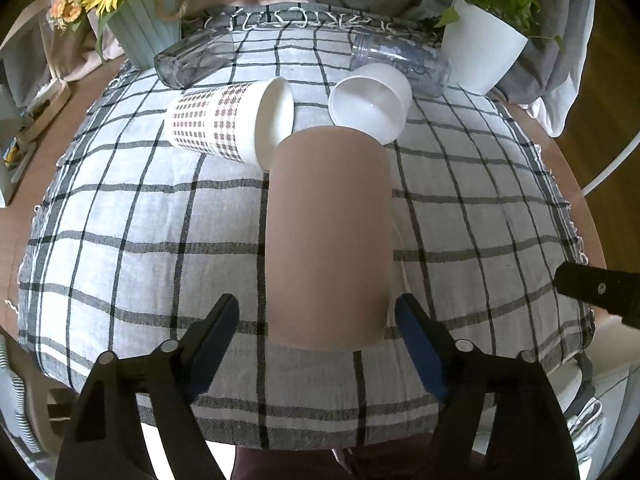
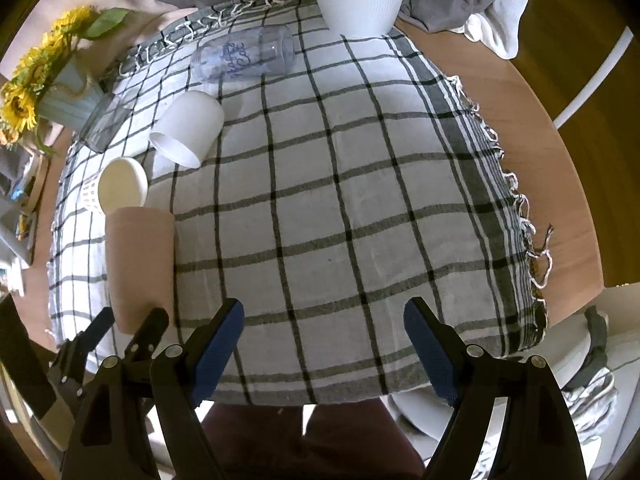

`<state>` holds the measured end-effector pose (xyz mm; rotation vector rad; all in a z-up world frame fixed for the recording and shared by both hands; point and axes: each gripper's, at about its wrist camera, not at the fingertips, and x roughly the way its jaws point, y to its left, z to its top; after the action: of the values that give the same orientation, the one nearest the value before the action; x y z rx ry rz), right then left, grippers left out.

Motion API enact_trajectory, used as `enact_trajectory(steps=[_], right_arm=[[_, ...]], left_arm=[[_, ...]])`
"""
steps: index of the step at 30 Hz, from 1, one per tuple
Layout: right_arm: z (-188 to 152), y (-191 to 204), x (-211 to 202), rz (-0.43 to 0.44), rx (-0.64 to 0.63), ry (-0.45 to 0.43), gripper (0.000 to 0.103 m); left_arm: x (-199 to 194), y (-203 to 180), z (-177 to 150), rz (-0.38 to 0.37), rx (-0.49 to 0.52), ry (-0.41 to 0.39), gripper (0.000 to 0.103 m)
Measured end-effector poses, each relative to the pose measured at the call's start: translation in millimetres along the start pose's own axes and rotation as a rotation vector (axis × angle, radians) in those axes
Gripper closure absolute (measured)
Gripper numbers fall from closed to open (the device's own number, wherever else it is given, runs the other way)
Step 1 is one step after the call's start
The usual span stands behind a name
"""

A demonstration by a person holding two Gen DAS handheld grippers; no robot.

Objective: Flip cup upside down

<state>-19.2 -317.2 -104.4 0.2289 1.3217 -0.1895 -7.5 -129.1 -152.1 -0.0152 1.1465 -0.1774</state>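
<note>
A tall tan cup [image 1: 328,236] stands on the checked cloth [image 1: 140,220], its top face flat and closed. My left gripper [image 1: 318,312] is open, its blue-padded fingers either side of the cup's base, a small gap on each side. The cup also shows in the right wrist view [image 2: 140,264], with the left gripper [image 2: 124,320] at its base. My right gripper [image 2: 324,316] is open and empty over bare cloth [image 2: 340,200], to the right of the cup.
Lying on their sides behind the tan cup: a houndstooth paper cup [image 1: 232,120], a white cup [image 1: 370,102], a clear square glass [image 1: 192,60] and a printed clear tumbler [image 1: 404,62]. A sunflower vase [image 1: 140,28] and a white plant pot [image 1: 482,48] stand at the back corners.
</note>
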Motion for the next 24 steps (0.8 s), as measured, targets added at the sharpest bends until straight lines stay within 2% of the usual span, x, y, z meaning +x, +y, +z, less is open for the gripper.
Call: enact_trajectory(steps=[6, 18, 24], right_arm=[[0, 1, 4, -0.001, -0.019, 0.016, 0.021], [-1, 1, 2, 0.002, -0.028, 0.015, 0.021], [1, 2, 3, 0.028, -0.023, 0.017, 0.021]], left_arm=[[0, -1, 0, -0.015, 0.001, -0.01, 0.04], [-14, -3, -5, 0.006, 0.044, -0.023, 0.041], [-36, -5, -6, 0.036, 0.099, -0.062, 0.041]])
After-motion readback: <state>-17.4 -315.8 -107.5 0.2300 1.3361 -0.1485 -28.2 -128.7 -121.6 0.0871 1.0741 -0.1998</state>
